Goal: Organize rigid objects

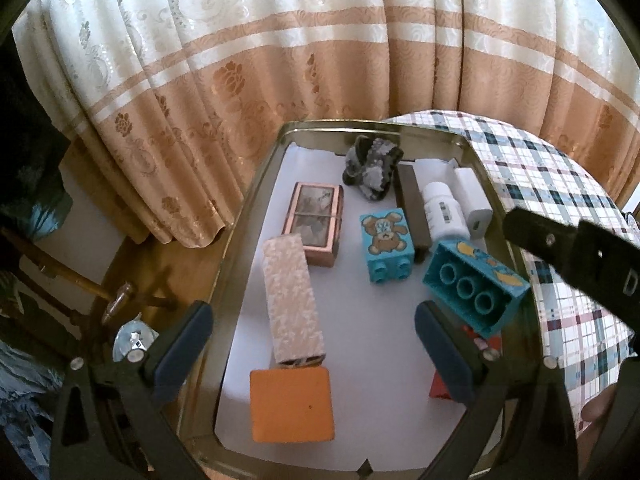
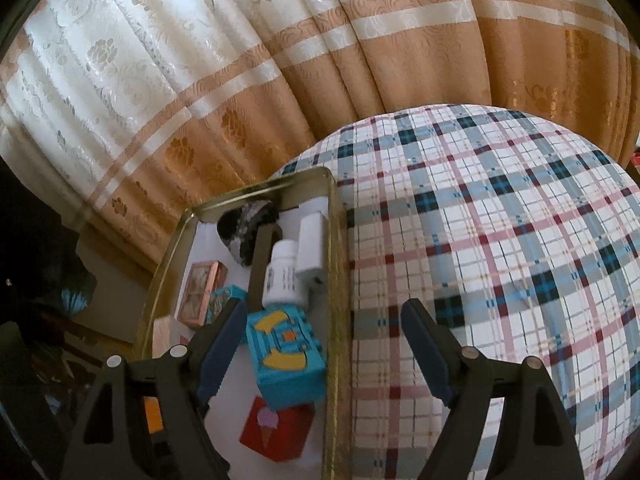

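In the left wrist view, the left hand-held gripper (image 1: 314, 344) hangs spread and empty over a gold metal tray (image 1: 256, 184) holding an orange block (image 1: 291, 404), a pink patterned box (image 1: 294, 300) and a teal bear brick (image 1: 386, 244).

In the right wrist view, the right hand-held gripper (image 2: 324, 350) is spread wide, empty, above the tray's right rim (image 2: 334, 280) and a plaid cloth (image 2: 500, 260); a teal brick (image 2: 288, 356) leans on a red block (image 2: 276, 428).

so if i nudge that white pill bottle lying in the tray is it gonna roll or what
The white pill bottle is round and lies on its side, so it could roll. It seems wedged between the white charger and the dark bar, which probably limits that. Its plastic looks smooth, so the fingers may slip; likely stiff and light.
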The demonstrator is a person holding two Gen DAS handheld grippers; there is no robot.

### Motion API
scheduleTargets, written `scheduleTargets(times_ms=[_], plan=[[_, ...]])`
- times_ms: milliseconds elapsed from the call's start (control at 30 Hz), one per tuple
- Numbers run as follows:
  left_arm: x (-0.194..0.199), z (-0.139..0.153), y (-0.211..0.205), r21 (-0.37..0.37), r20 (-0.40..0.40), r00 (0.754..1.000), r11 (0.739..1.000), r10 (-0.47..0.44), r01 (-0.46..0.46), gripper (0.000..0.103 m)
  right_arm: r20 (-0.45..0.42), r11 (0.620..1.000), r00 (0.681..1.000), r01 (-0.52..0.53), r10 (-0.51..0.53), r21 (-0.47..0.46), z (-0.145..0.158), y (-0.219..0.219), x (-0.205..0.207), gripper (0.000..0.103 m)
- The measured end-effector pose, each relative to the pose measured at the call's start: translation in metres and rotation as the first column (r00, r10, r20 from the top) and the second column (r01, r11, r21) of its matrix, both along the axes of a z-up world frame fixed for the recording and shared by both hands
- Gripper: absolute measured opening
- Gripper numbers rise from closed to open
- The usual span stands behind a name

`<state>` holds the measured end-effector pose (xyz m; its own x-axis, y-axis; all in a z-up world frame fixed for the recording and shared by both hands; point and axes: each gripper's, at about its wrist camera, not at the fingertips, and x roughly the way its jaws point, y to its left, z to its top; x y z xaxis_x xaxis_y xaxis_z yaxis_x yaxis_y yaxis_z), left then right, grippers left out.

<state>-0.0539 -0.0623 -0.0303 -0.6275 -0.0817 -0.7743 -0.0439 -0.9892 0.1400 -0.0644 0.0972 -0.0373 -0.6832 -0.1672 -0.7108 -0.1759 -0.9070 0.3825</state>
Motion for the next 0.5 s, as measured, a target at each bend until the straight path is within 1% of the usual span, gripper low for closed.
scheduleTargets(times_ms=[167, 300, 433, 467, 500], plan=[[0.008, -0.004, -0.004, 0.023, -0.003, 1.000, 1.000, 0.004, -0.004, 0.102, -0.014, 1.000, 1.000, 0.007, -0.006, 0.021, 0.000, -0.004, 0.012, 0.082], [0.011, -0.005, -0.008, 0.039, -0.006, 1.000, 0.999, 0.008, -0.008, 0.102, -0.007, 0.999, 1.000, -0.005, 0.005, 0.036, -0.002, -0.009, 0.016, 0.082], [0.019, -0.001, -0.014, 0.078, -0.036, 0.999, 0.997, -0.008, 0.011, 0.102, -0.035, 0.999, 0.999, -0.019, 0.021, 0.043, -0.004, -0.015, 0.024, 0.082], [0.022, 0.001, -0.015, 0.081, -0.044, 0.999, 0.997, -0.009, 0.013, 0.102, -0.033, 0.998, 0.999, -0.021, 0.023, 0.053, -0.005, -0.017, 0.025, 0.082], [0.024, 0.002, -0.015, 0.070, -0.054, 0.998, 0.998, -0.006, 0.010, 0.102, -0.032, 0.998, 0.999, -0.021, 0.023, 0.059, -0.005, -0.018, 0.026, 0.082]])
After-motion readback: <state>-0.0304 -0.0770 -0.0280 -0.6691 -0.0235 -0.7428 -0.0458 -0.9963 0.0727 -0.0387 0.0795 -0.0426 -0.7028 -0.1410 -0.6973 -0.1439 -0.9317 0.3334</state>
